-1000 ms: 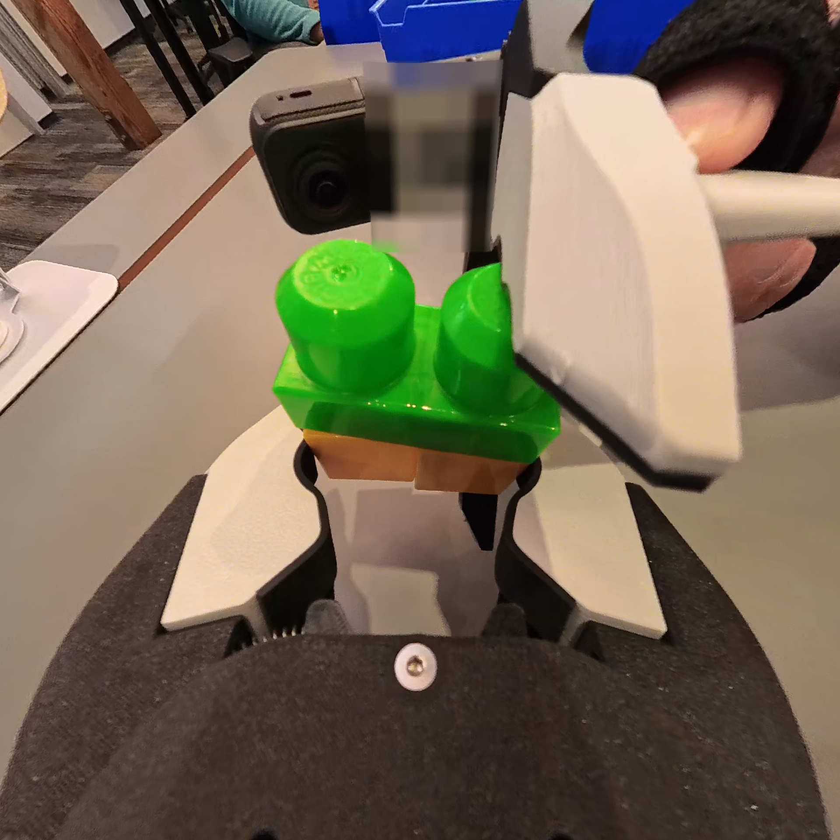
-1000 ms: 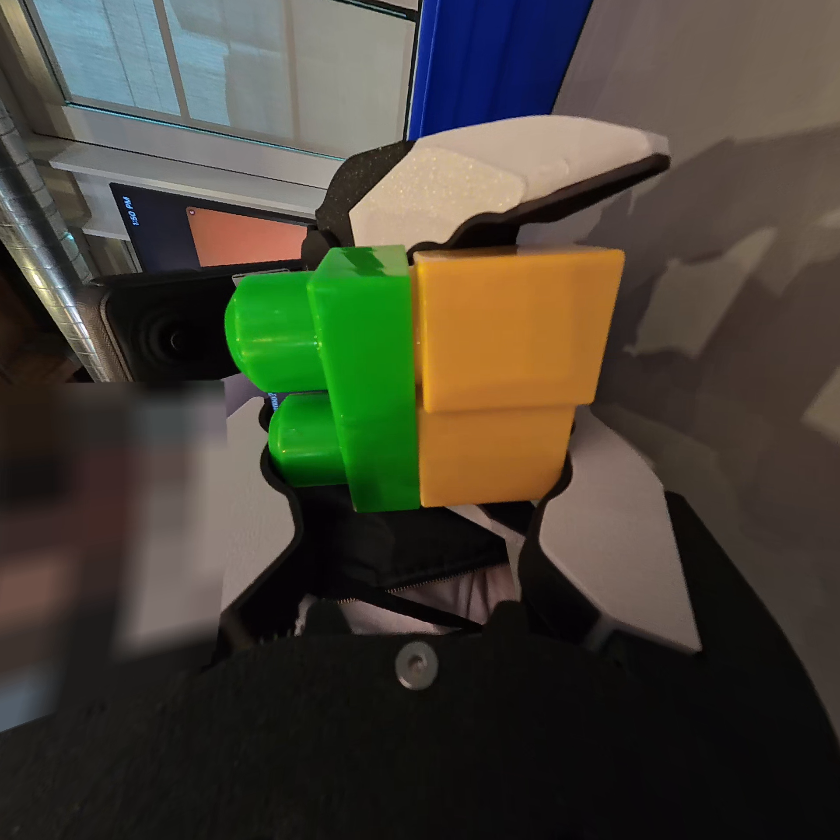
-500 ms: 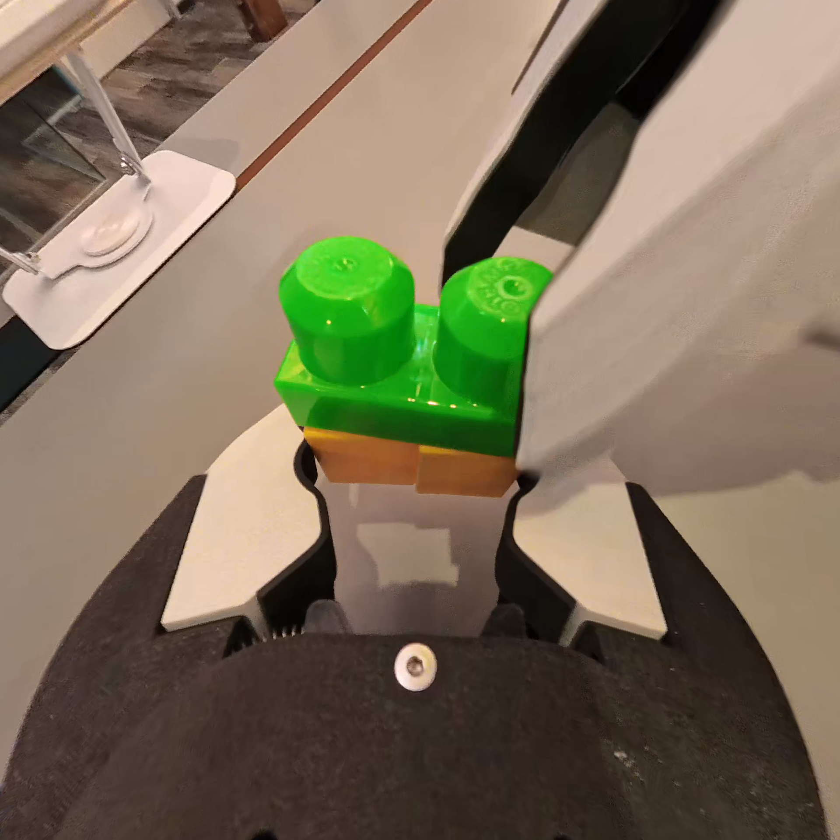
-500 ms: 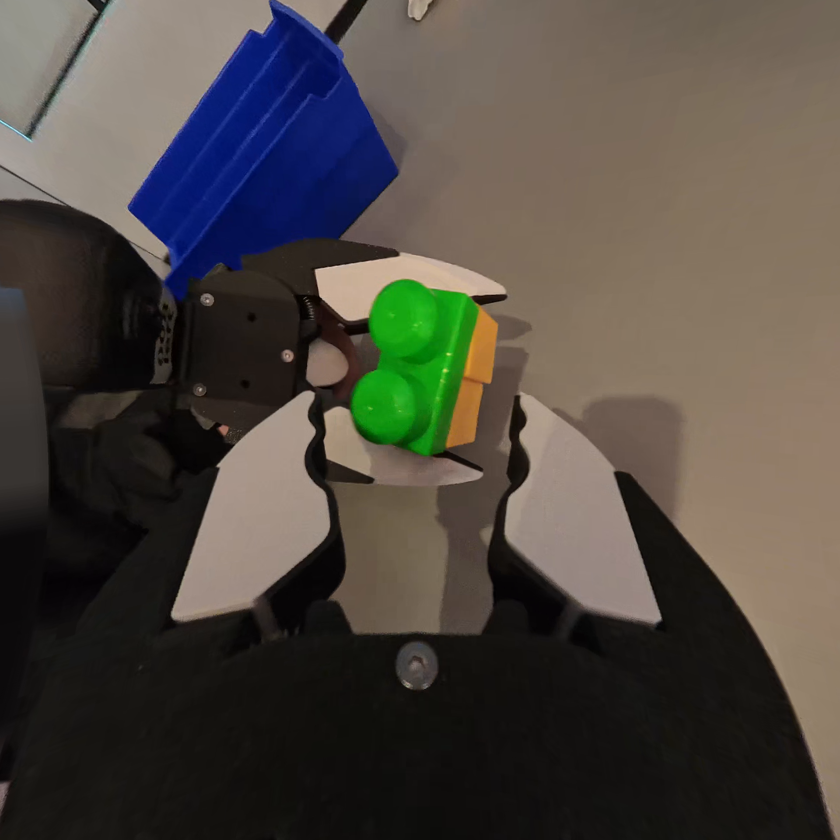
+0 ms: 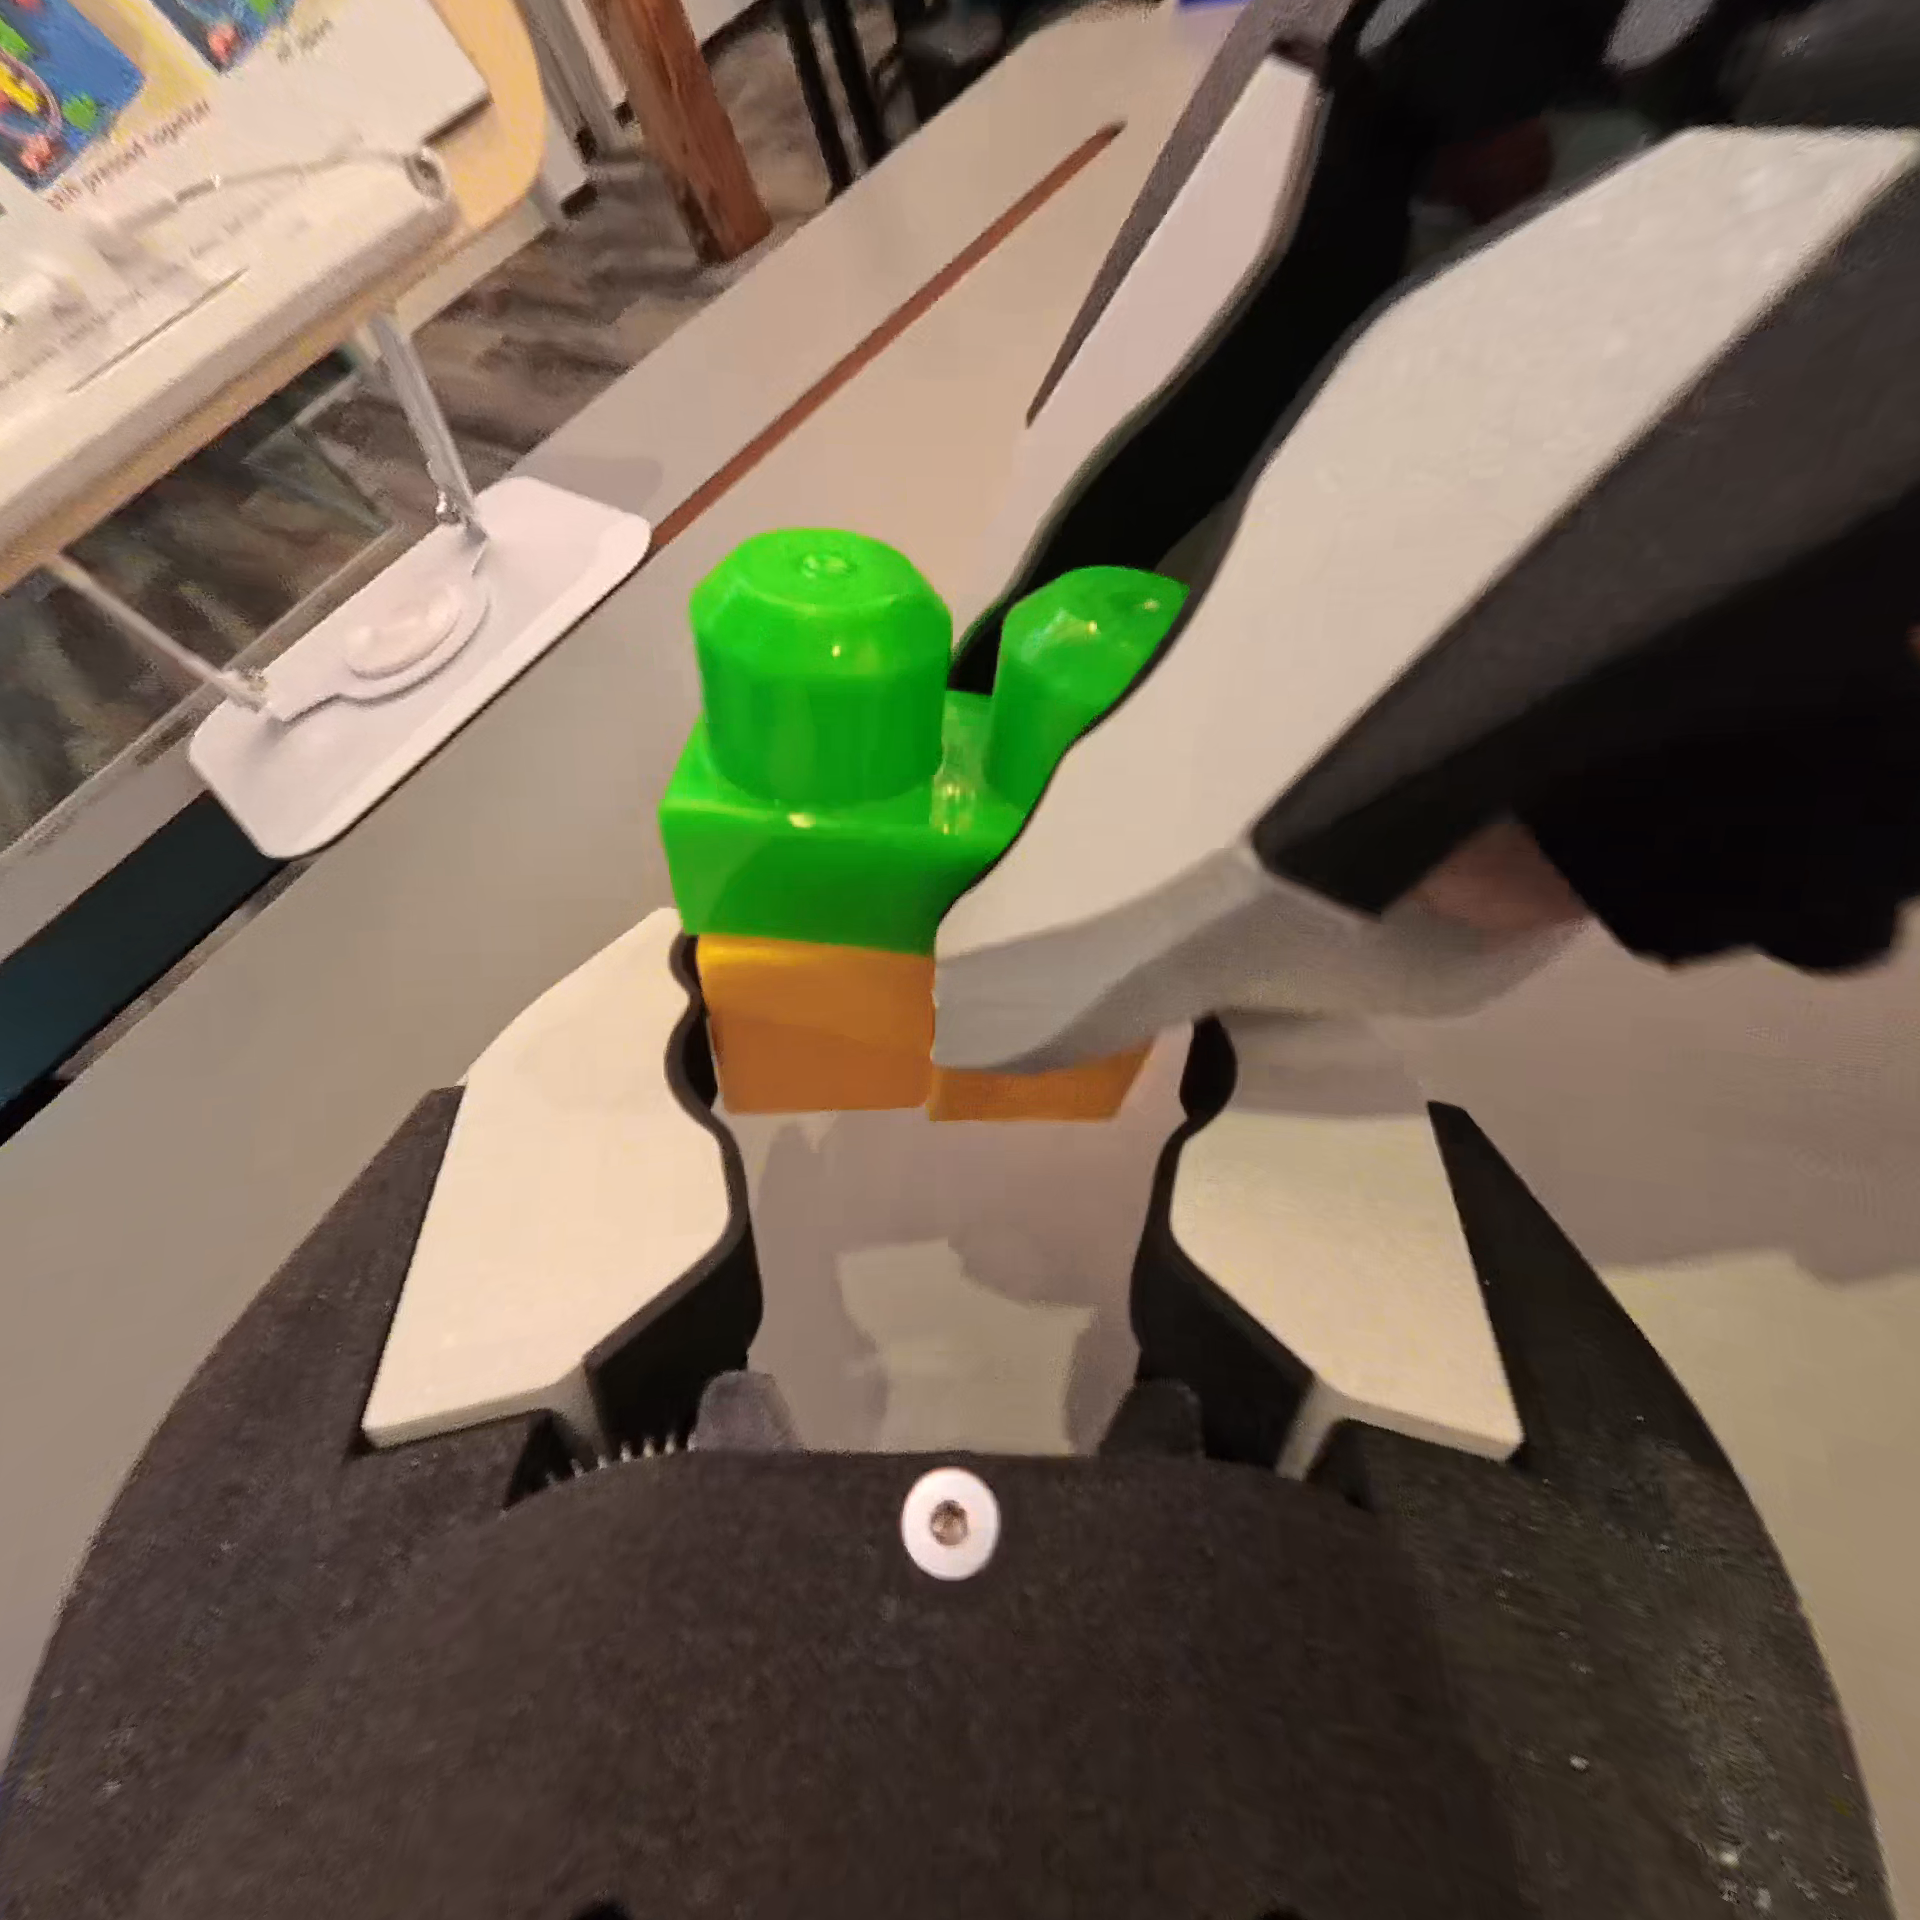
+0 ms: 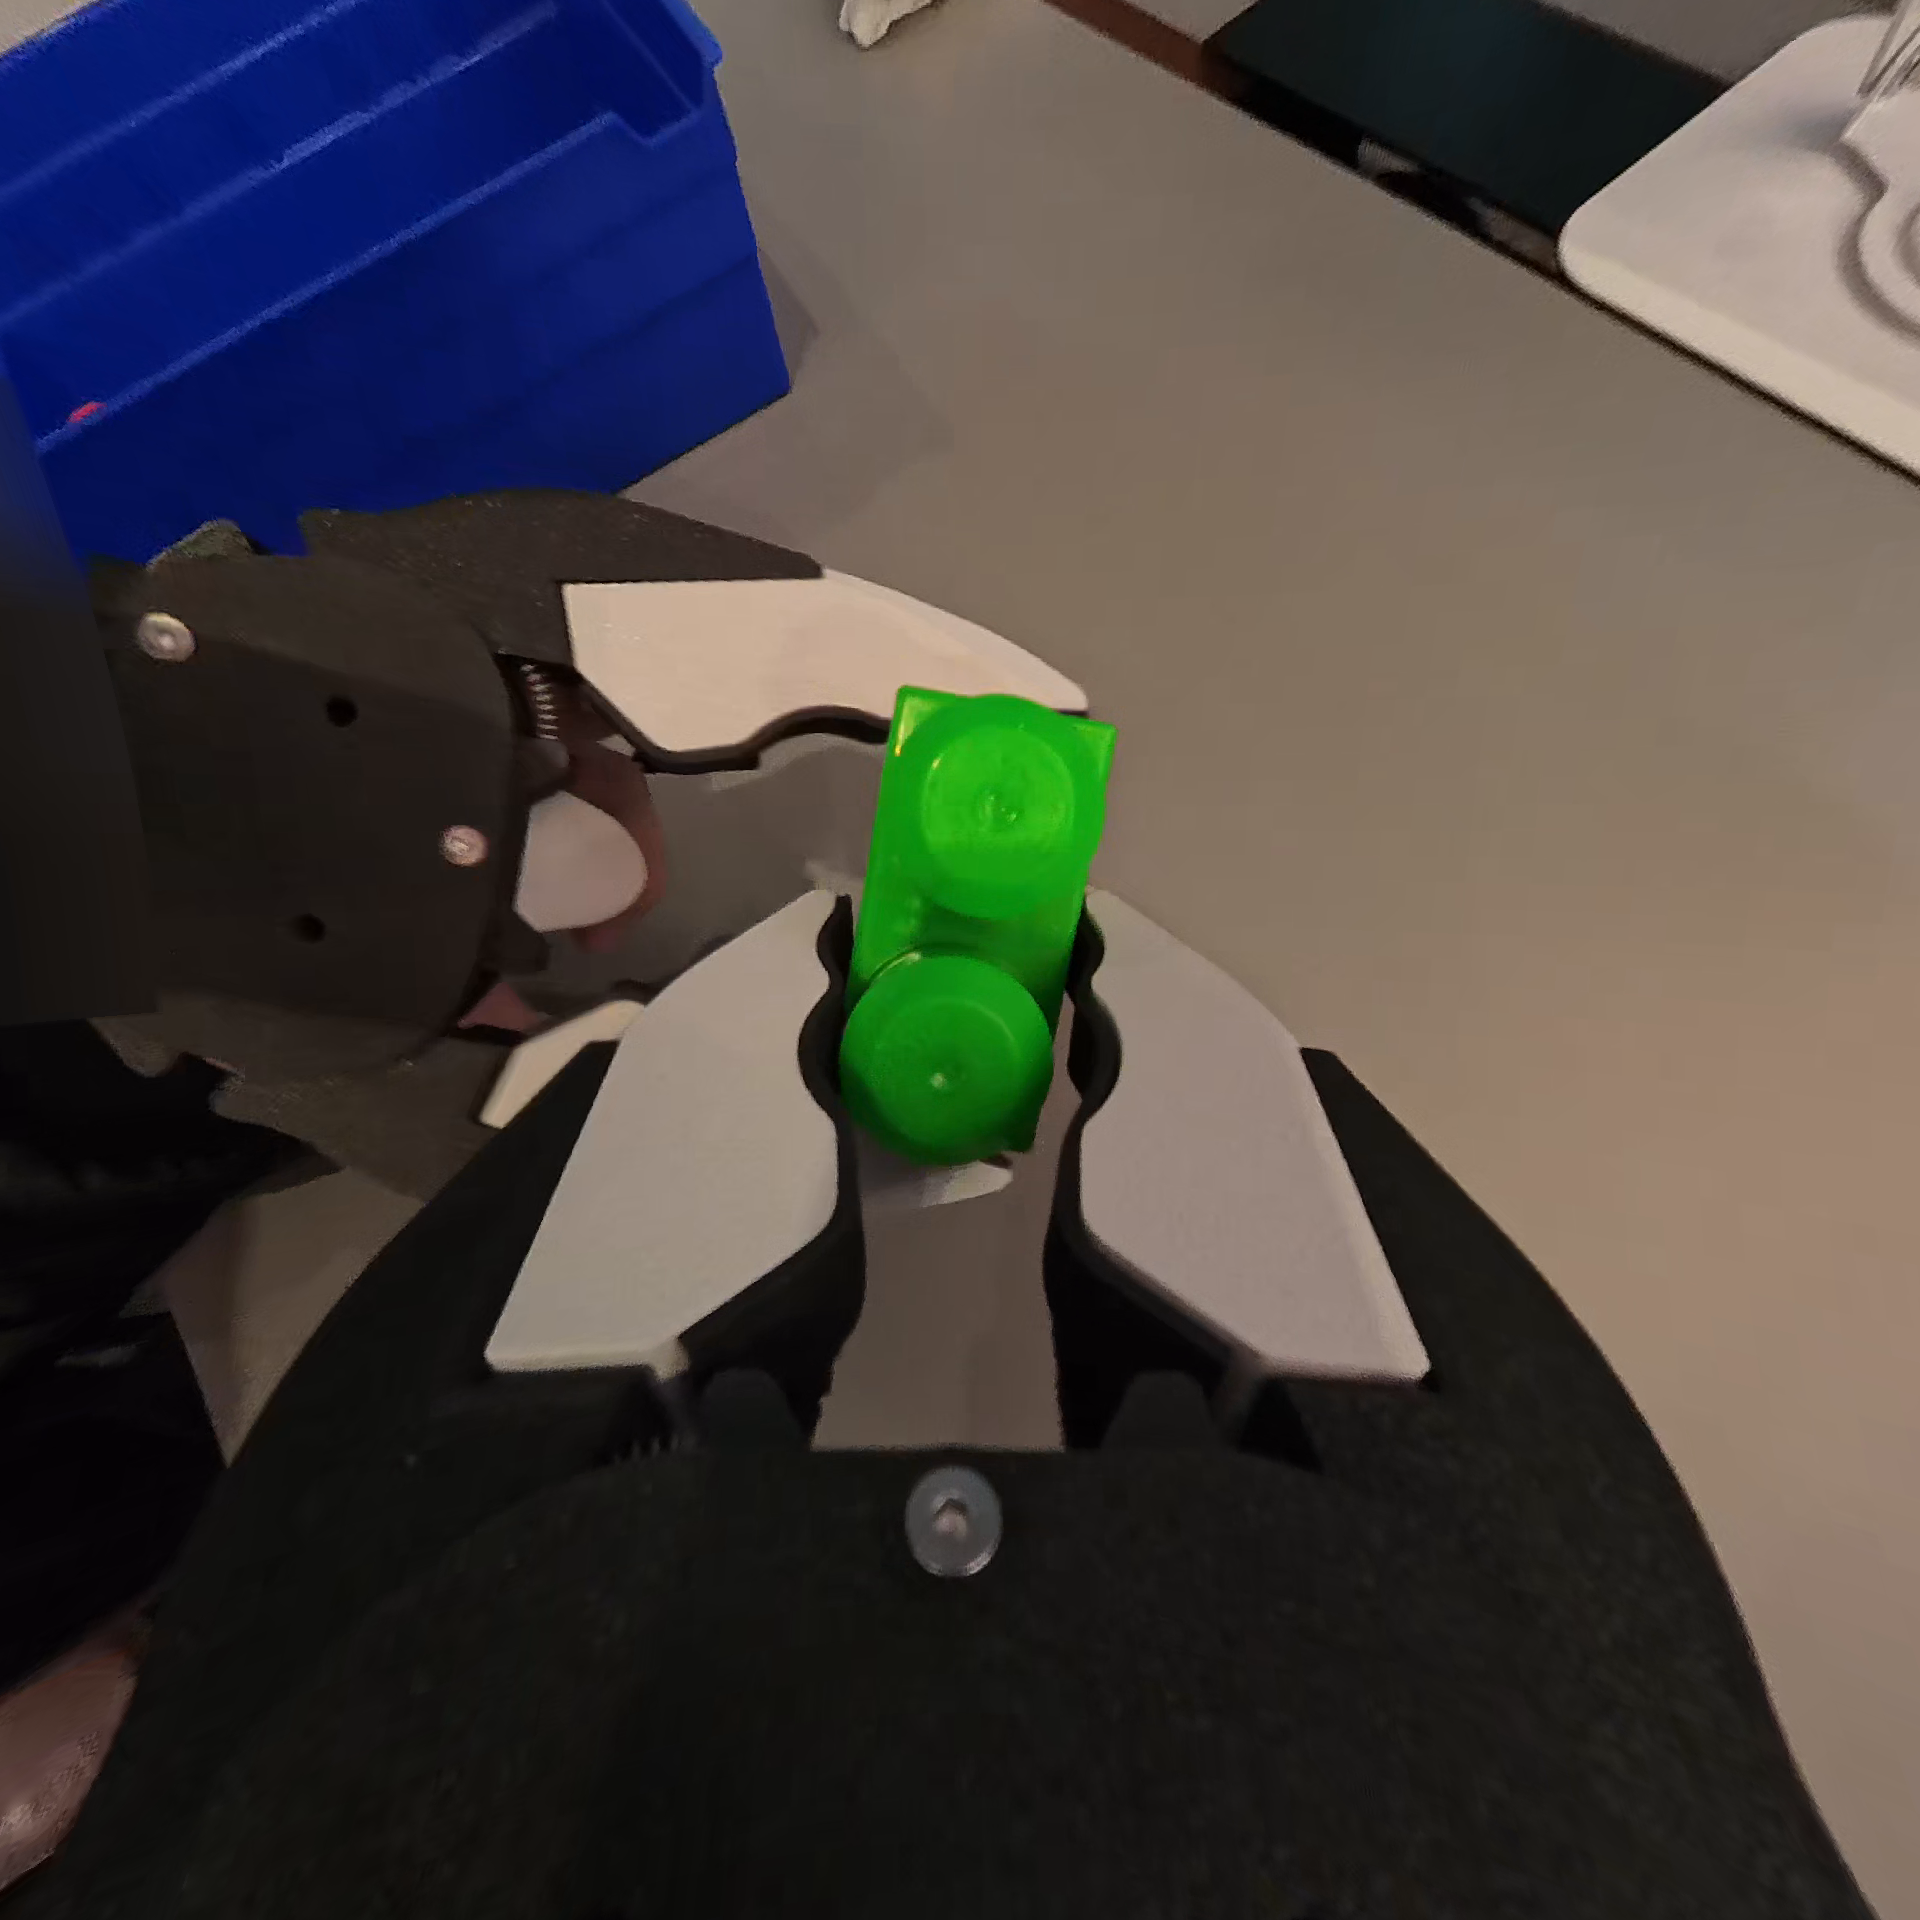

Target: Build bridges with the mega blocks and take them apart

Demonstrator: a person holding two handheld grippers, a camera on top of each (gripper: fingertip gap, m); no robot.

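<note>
A green two-stud block (image 5: 821, 831) sits pressed onto an orange block (image 5: 821, 1039). My left gripper (image 5: 935, 1039) is shut on the orange block and holds the stack above the grey table (image 5: 312, 1091). My right gripper (image 6: 961, 925) comes in from the upper right of the left wrist view, where one of its fingers (image 5: 1351, 727) covers the block's right stud. It is shut on the green block (image 6: 977, 883) across its sides. In the right wrist view the left gripper's fingers (image 6: 779, 665) reach in from the left, and the orange block is hidden under the green one.
A blue bin (image 6: 364, 260) stands on the table behind the left gripper. A white stand base (image 5: 416, 665) sits near the table's far edge and also shows in the right wrist view (image 6: 1766, 229). A wooden post (image 5: 686, 125) stands beyond the table.
Half a second ago my right gripper was open and clear of the stack. It has moved in over the green block and closed on it. My left gripper has kept hold of the orange block.
</note>
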